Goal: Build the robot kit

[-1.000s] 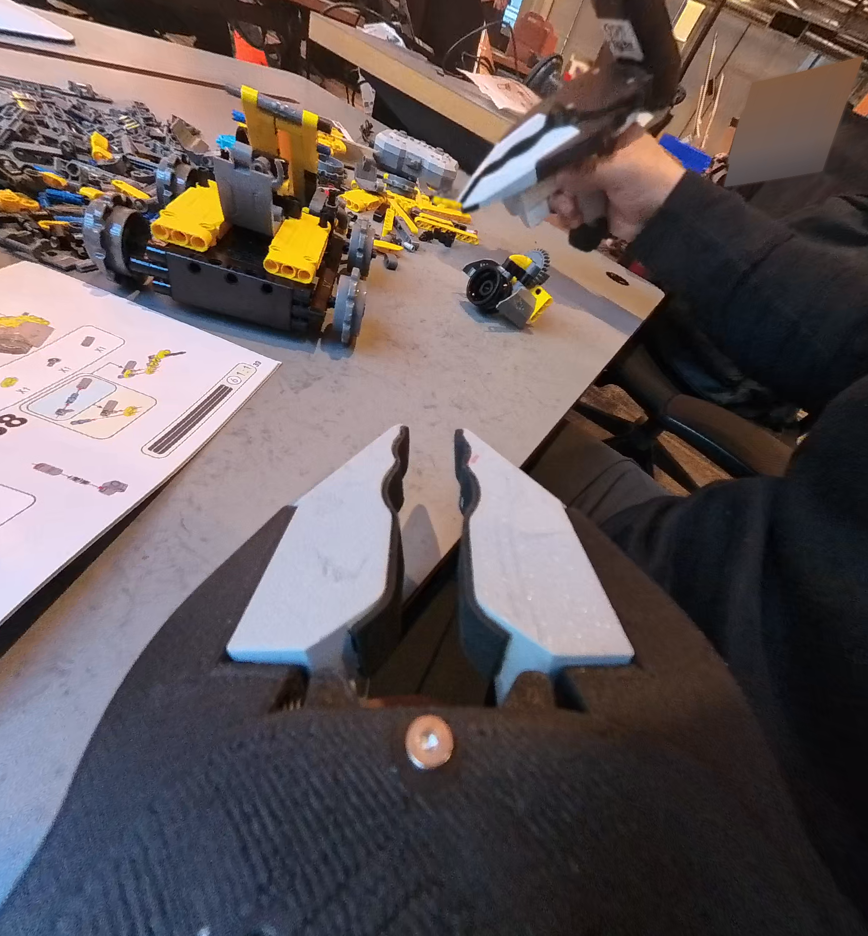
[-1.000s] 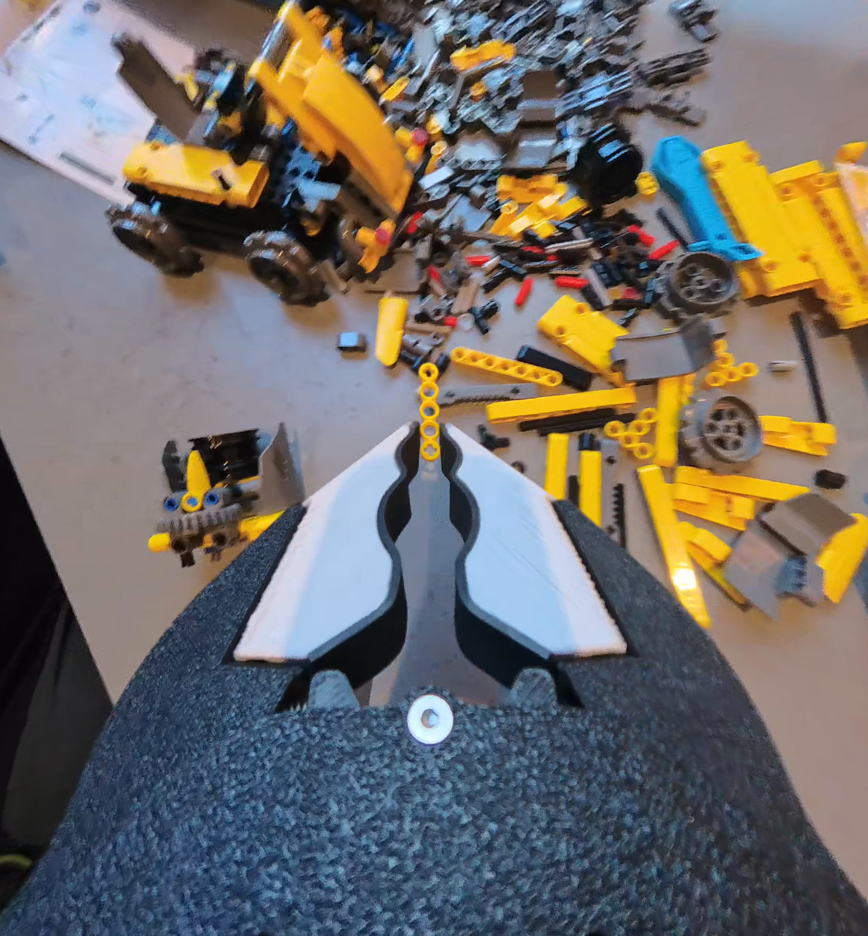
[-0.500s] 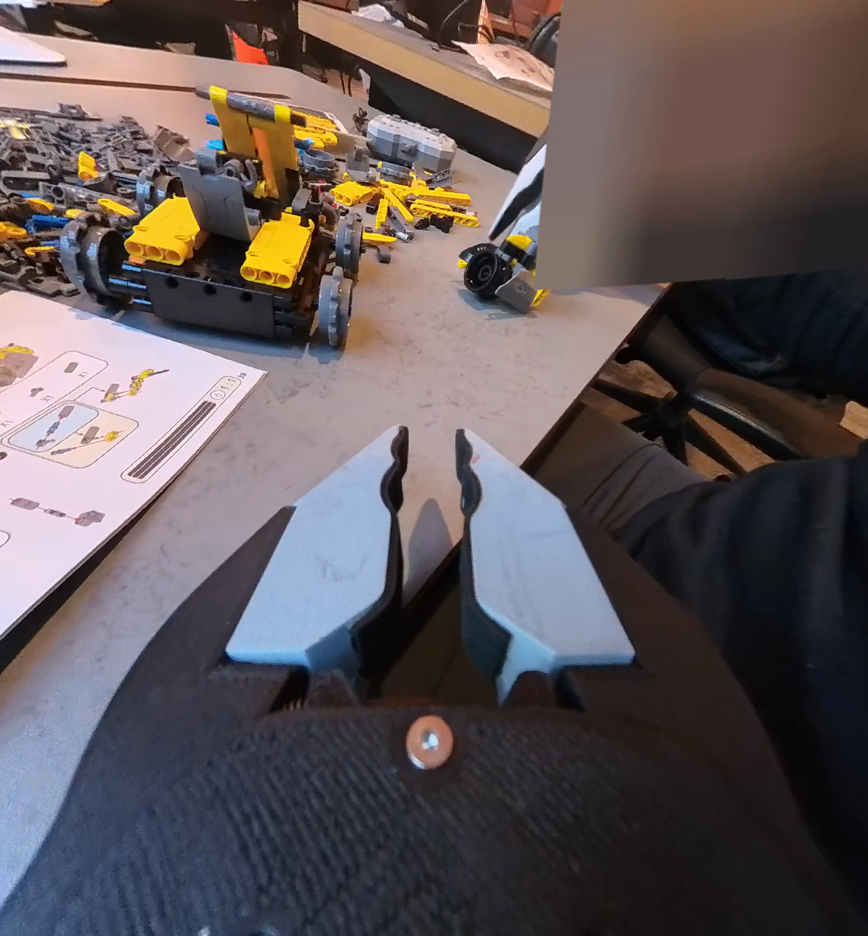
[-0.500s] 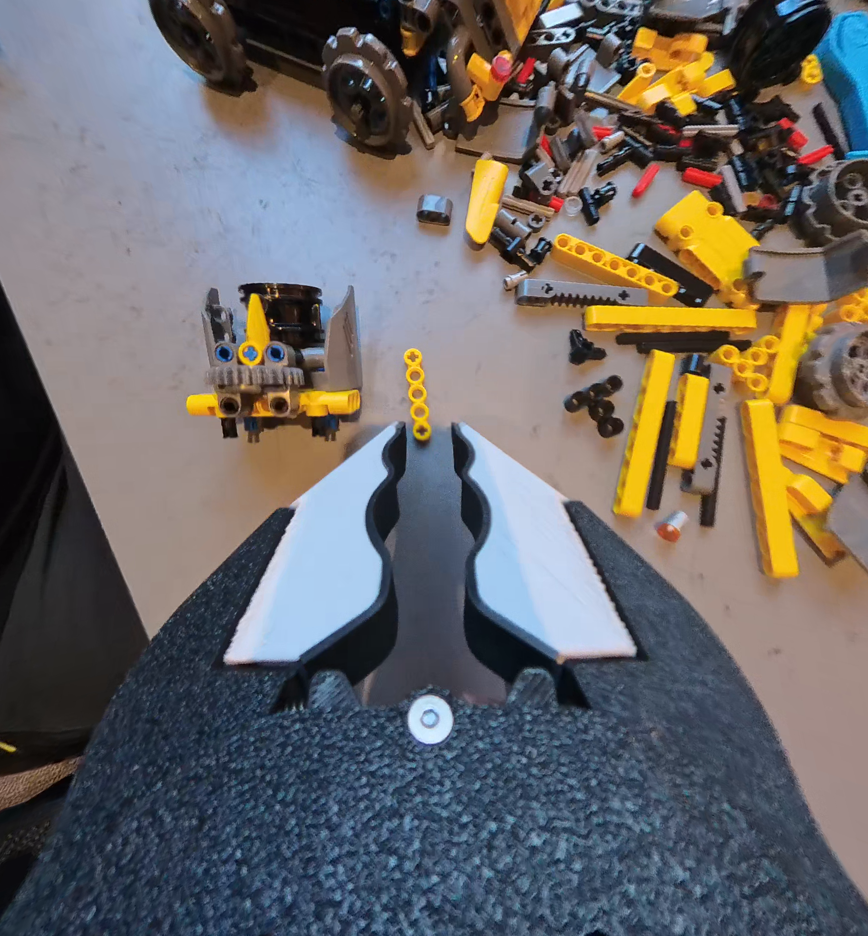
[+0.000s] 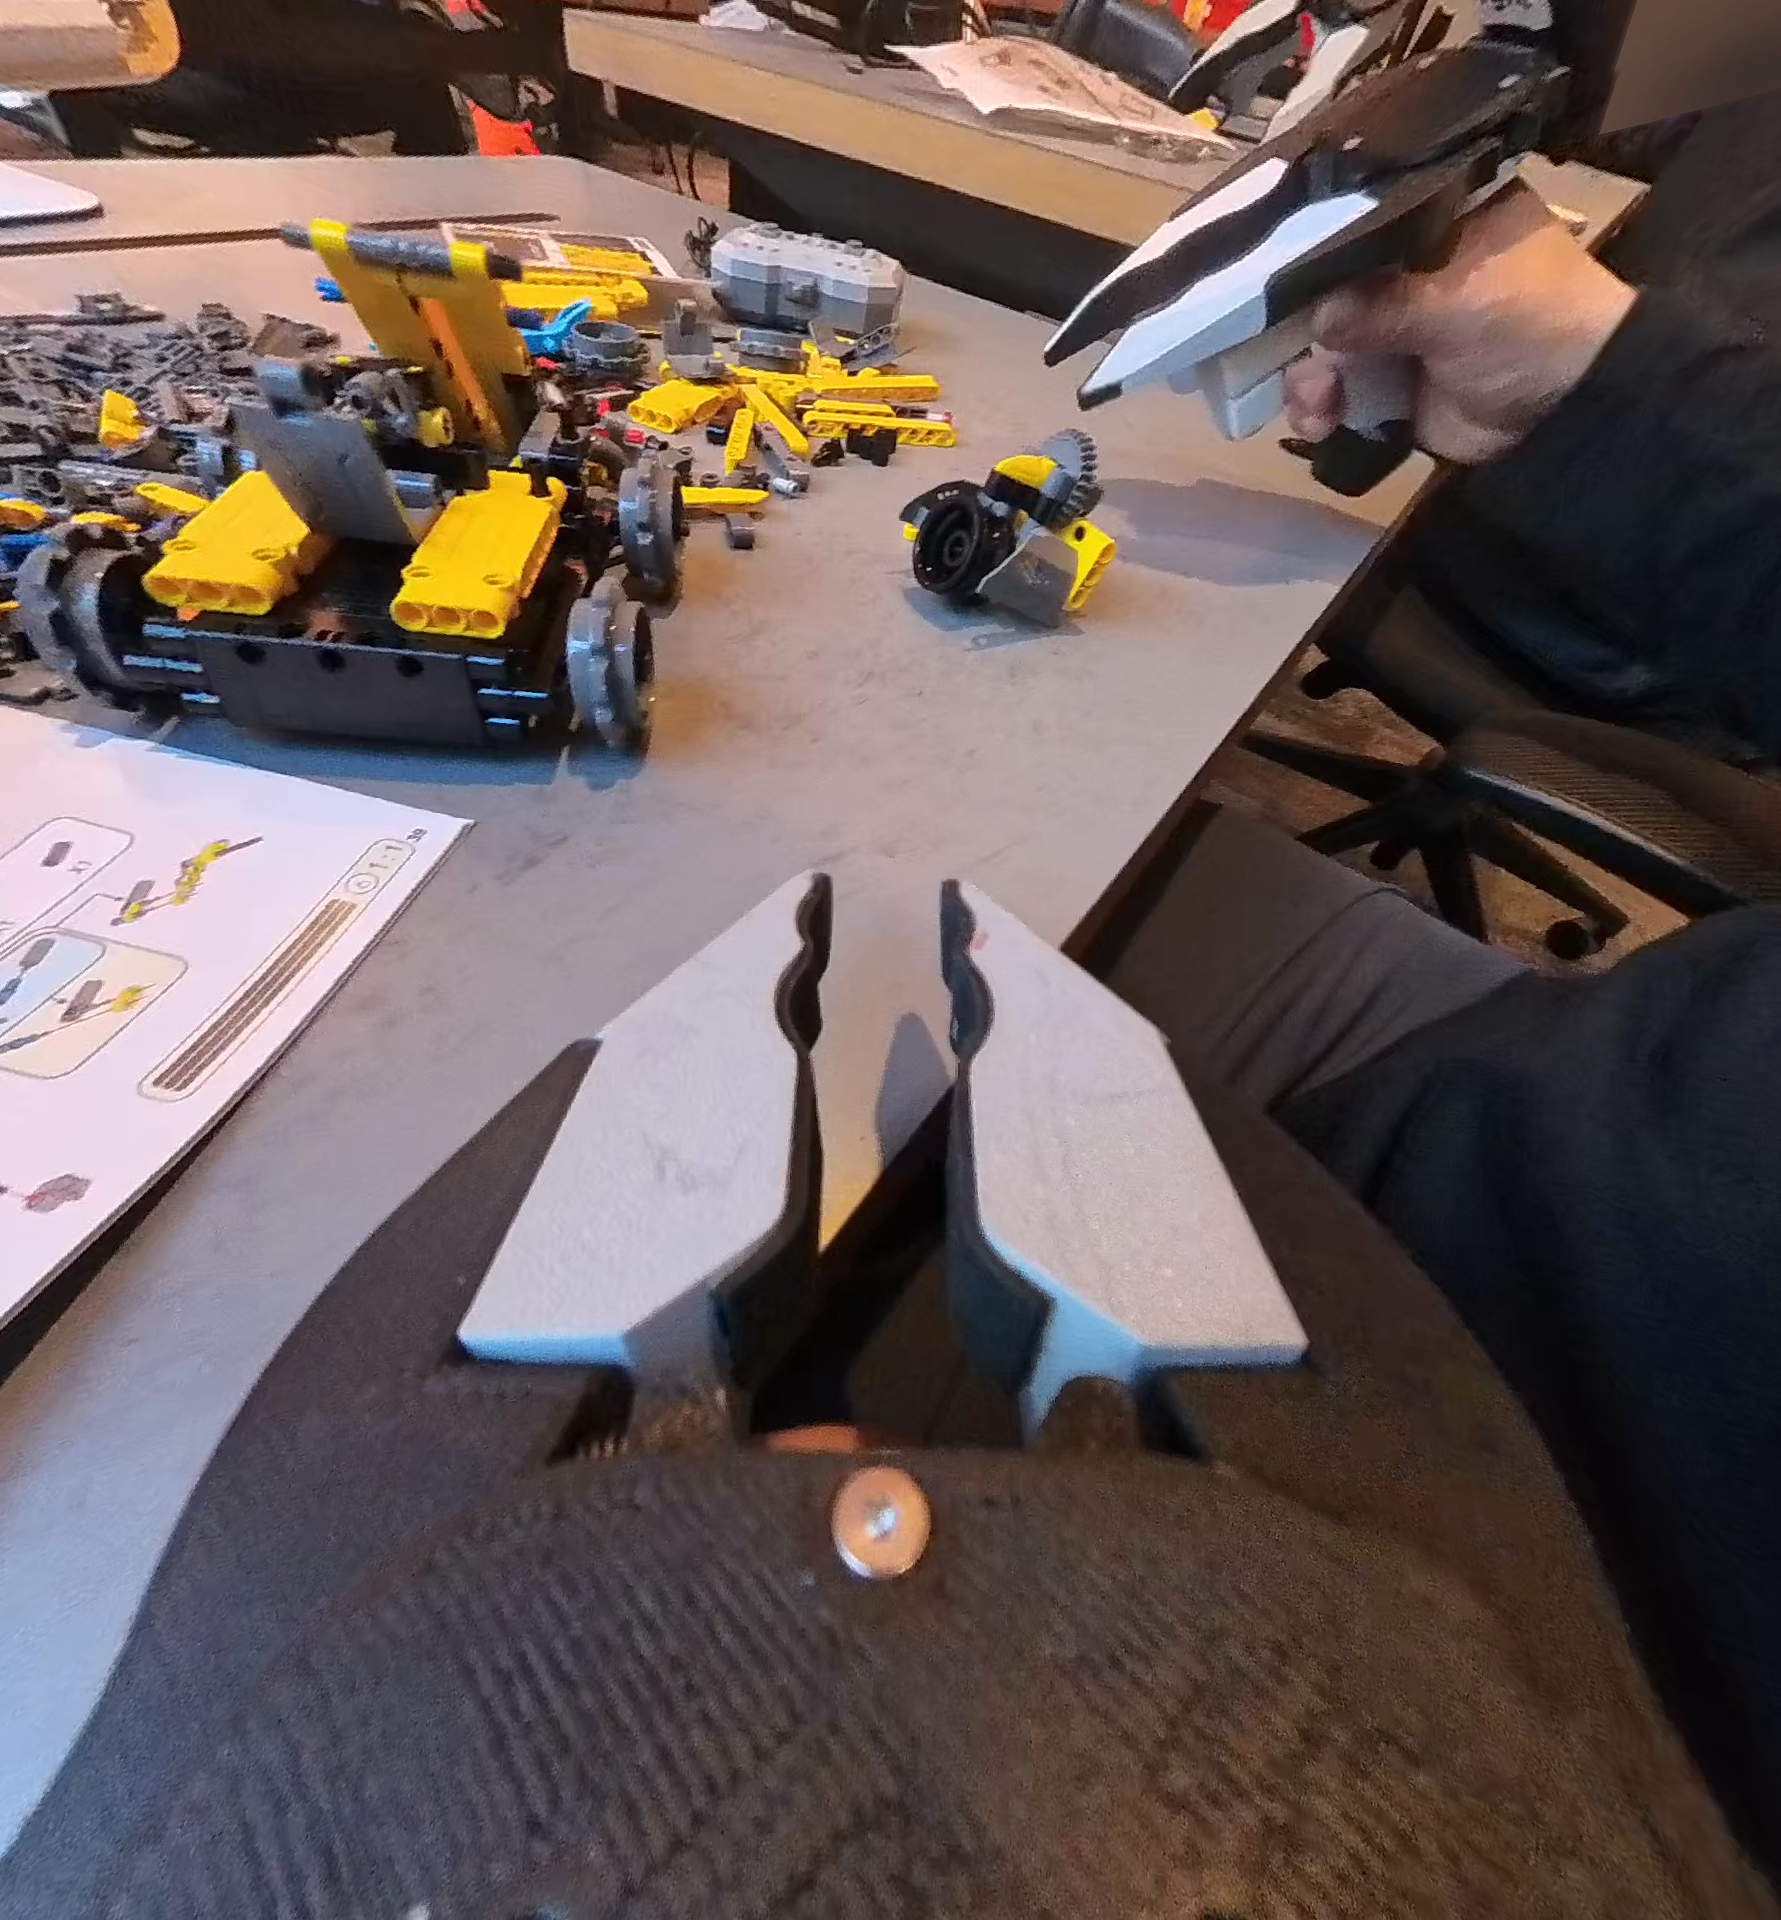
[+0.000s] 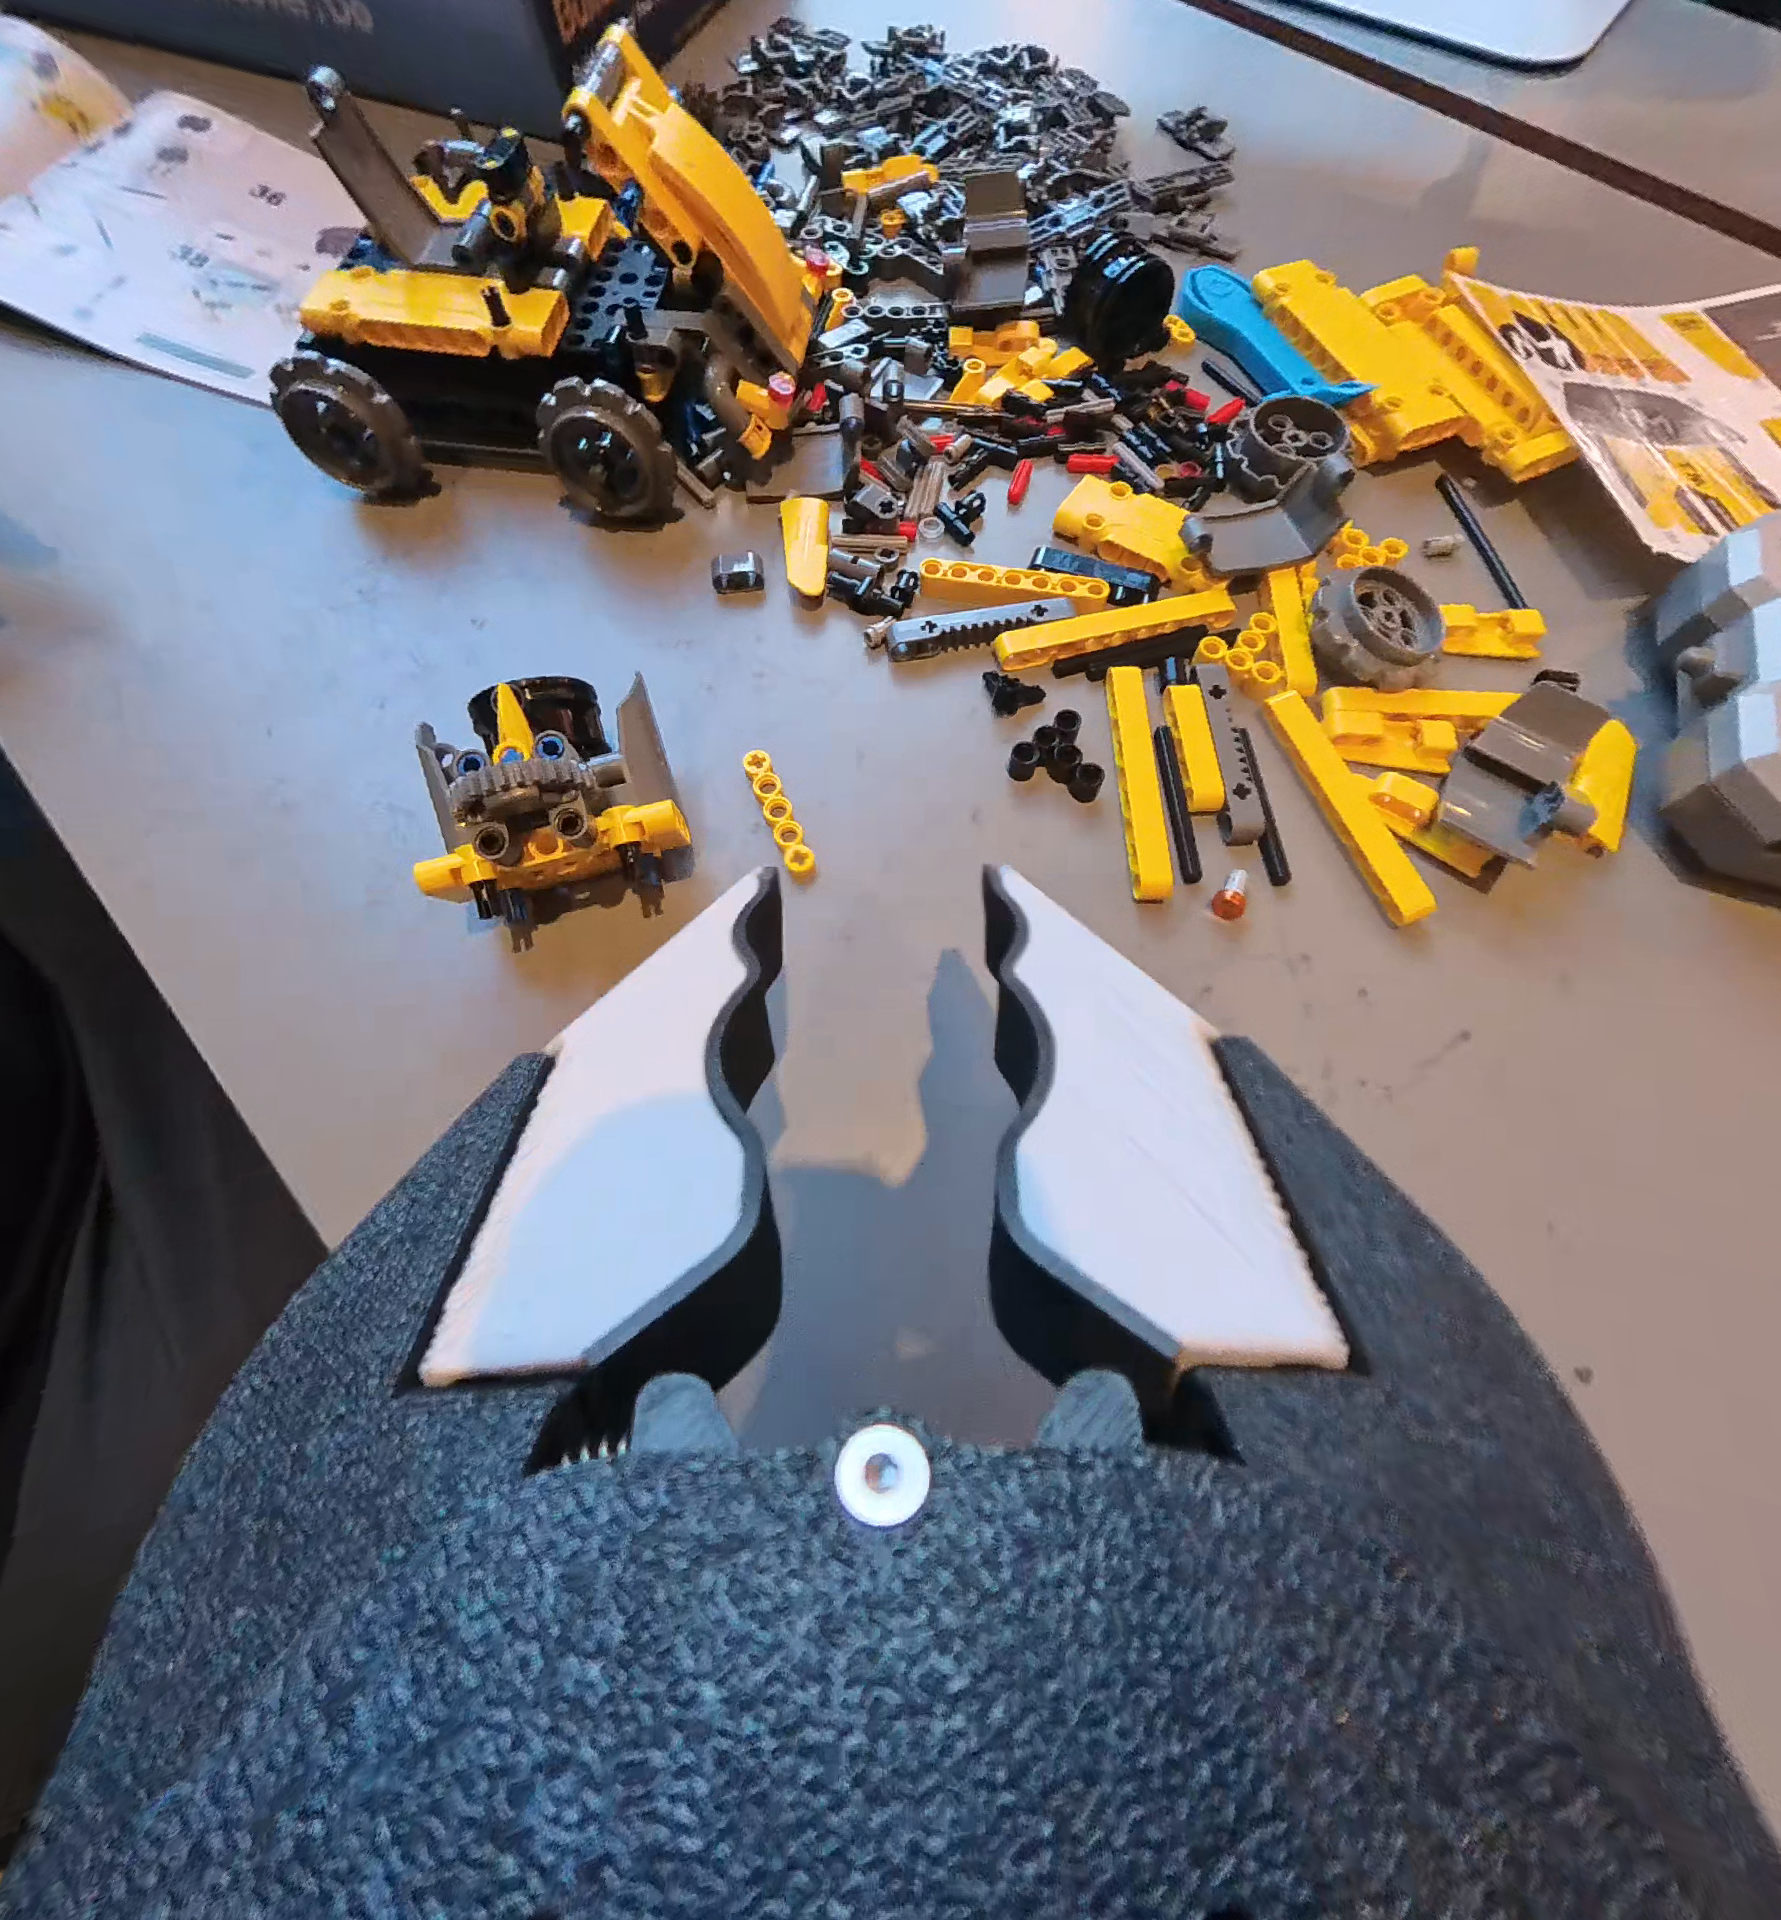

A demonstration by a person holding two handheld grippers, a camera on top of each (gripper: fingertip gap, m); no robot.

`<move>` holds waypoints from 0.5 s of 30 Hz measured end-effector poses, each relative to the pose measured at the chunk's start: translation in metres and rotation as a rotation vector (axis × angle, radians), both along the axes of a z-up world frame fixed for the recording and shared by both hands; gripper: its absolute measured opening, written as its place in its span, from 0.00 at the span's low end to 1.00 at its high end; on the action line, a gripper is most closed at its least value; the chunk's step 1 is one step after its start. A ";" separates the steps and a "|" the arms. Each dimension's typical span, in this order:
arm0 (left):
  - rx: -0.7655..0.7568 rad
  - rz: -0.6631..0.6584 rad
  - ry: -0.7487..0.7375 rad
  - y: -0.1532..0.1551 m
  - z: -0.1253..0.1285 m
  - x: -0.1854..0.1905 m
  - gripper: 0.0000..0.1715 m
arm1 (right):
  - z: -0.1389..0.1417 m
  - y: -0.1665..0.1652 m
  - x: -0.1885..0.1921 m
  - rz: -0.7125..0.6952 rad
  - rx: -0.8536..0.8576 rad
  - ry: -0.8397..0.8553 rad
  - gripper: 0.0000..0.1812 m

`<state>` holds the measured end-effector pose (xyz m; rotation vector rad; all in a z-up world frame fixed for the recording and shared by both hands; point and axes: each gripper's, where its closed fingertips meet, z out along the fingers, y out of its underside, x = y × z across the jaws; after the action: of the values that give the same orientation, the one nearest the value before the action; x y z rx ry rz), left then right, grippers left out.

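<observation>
My right gripper [image 6: 881,883] is open and empty, held above the grey table. A short yellow beam with holes [image 6: 779,815] lies on the table just beyond its left fingertip. A small yellow, black and grey gear assembly [image 6: 548,805] sits to the left of the beam; it also shows in the left wrist view [image 5: 1005,535]. My left gripper [image 5: 878,894] is slightly open and empty, low over the table's near edge. The right gripper also shows in the left wrist view [image 5: 1073,374], held in a hand above the small assembly.
A half-built yellow and black vehicle [image 6: 543,332] stands at the back left. Several loose yellow, black and grey parts [image 6: 1177,582] spread to the right. A grey battery box [image 6: 1759,707] is at far right. An instruction booklet [image 5: 117,935] lies at the left. Left tips to right tips: about 30 cm.
My right gripper carried the short yellow beam down beside the small assembly, let it go on the table, opened wide and drew back and up. My left gripper has hardly moved.
</observation>
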<state>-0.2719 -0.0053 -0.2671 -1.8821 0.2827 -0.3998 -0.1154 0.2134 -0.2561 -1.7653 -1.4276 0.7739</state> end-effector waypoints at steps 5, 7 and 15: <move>0.014 -0.002 0.045 0.001 0.002 0.011 0.11 | 0.018 0.005 0.006 -0.102 0.087 0.026 0.39; 0.022 -0.001 0.060 0.003 0.005 0.016 0.10 | 0.024 0.001 0.013 -0.088 0.085 0.023 0.47; 0.023 -0.003 0.029 0.015 0.015 0.043 0.09 | 0.071 -0.011 0.033 0.028 0.040 0.155 0.55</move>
<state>-0.2289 0.0093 -0.2519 -1.8666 0.3081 -0.3706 -0.0826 0.2023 -0.1847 -1.6214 -1.3576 0.8716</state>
